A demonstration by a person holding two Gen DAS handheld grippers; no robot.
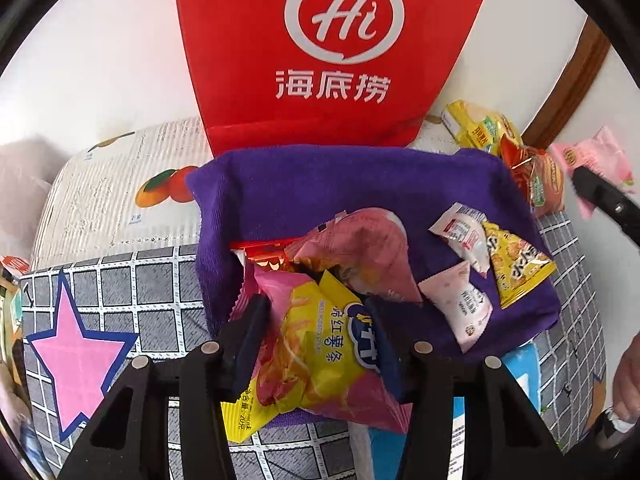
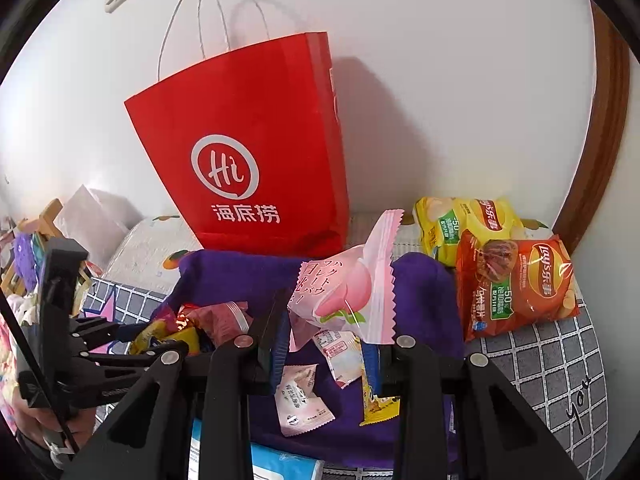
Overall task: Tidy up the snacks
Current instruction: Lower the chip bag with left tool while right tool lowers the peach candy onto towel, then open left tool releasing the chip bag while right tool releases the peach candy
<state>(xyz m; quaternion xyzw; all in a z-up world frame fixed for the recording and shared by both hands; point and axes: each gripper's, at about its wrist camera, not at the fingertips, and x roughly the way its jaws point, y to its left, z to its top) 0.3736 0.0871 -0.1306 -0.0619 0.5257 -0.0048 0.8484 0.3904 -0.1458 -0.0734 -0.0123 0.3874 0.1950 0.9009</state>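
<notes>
Left gripper [image 1: 316,320] squeezes yellow-pink chip bag [image 1: 320,360] low over purple cloth [image 1: 340,184]. Right gripper [image 2: 332,320] pinches pink peach snack [image 2: 348,284], lifted above cloth, before red bag [image 2: 248,152].

My surface is a table [image 2: 540,364] under a grey grid-patterned cloth, with a fruit-print cover [image 1: 120,192] along its back edge by the wall. A purple towel [image 1: 320,188] lies spread across the middle. Behind it, at the back edge, a red paper bag [image 2: 256,152] stands upright. Toward the back right corner, a yellow chip bag [image 2: 464,224] and a red chip bag [image 2: 520,284] lie touching, just beside the towel.
</notes>
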